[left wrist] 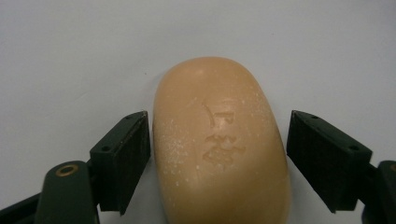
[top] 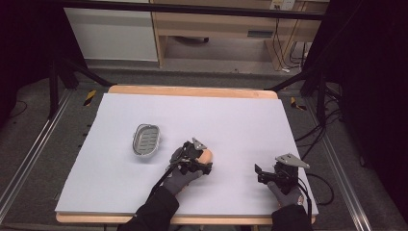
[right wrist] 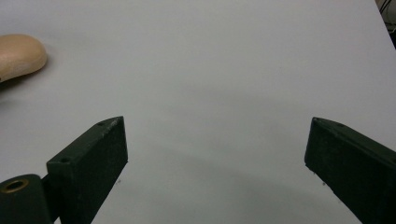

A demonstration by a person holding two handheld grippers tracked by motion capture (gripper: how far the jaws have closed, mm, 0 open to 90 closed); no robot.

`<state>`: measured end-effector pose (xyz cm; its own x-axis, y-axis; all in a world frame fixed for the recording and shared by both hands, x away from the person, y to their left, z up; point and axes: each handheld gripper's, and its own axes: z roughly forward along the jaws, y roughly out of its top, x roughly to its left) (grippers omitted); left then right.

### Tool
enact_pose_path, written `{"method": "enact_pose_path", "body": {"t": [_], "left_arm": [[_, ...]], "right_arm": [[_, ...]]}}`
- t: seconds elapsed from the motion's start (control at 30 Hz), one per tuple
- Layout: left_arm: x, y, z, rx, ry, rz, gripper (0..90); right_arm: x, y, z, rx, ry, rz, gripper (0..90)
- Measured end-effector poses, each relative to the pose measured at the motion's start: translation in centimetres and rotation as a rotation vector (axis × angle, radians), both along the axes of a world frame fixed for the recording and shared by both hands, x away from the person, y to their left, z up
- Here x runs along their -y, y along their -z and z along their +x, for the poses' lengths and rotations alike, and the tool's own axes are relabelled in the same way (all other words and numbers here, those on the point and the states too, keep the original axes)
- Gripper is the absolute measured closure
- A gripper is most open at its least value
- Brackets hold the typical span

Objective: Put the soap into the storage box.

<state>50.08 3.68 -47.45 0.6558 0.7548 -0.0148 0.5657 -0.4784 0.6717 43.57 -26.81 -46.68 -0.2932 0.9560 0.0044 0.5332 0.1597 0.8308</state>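
- Tan and oval, a bar of soap (left wrist: 219, 149) lies flat on the white table cover (top: 231, 125), a little left of the table's middle and toward the person's edge; a stamped mark shows on its upper face
- The left gripper (left wrist: 219, 154) has its jaws spread on either side of the bar; one jaw stands just beside the soap, perhaps touching it, the other is apart from it with a clear gap, so nothing is pinched
- In the high view the left gripper (top: 195, 156), held in a grey-gloved hand (top: 185, 179), sits over the soap (top: 207, 155)
- A metal soap dish (top: 146, 139) rests near, to the left of the soap and slightly farther from the person
- The right gripper (top: 269, 174) is well apart at the table's right; its jaws stand wide over bare cover (right wrist: 219, 93), holding nothing; the soap (right wrist: 18, 53) appears at that view's left edge
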Motion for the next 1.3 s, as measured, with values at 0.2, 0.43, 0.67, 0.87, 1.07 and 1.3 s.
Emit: {"method": "enact_pose_path", "body": {"t": [0.2, 0.43, 0.67, 0.87, 1.07, 1.3], "left_arm": [[0.03, 0.1, 0.01, -0.008, -0.004, -0.006, 24.4], [-0.01, 0.04, 0.0, -0.01, -0.015, 0.003, 27.9], [0.08, 0.1, -0.08, -0.003, -0.01, 0.016, 27.9], [0.09, 0.06, -0.04, -0.006, -0.015, 0.019, 29.3], [0.16, 0.07, -0.1, -0.001, -0.024, 0.023, 30.9], [0.17, 0.04, -0.09, -0.003, -0.029, 0.026, 31.3]], "right_arm": [[-0.01, 0.01, 0.0, 0.0, -0.002, -0.001, 6.2], [0.0, 0.0, 0.0, 0.001, 0.0, -0.001, 6.2], [0.01, -0.04, -0.03, 0.001, 0.001, 0.004, 6.2], [-0.01, -0.13, -0.02, 0.004, -0.004, 0.005, 6.2], [-0.04, -0.05, -0.03, 0.002, -0.001, 0.0, 6.2], [-0.12, 0.1, 0.1, -0.006, -0.002, -0.004, 6.2]]}}
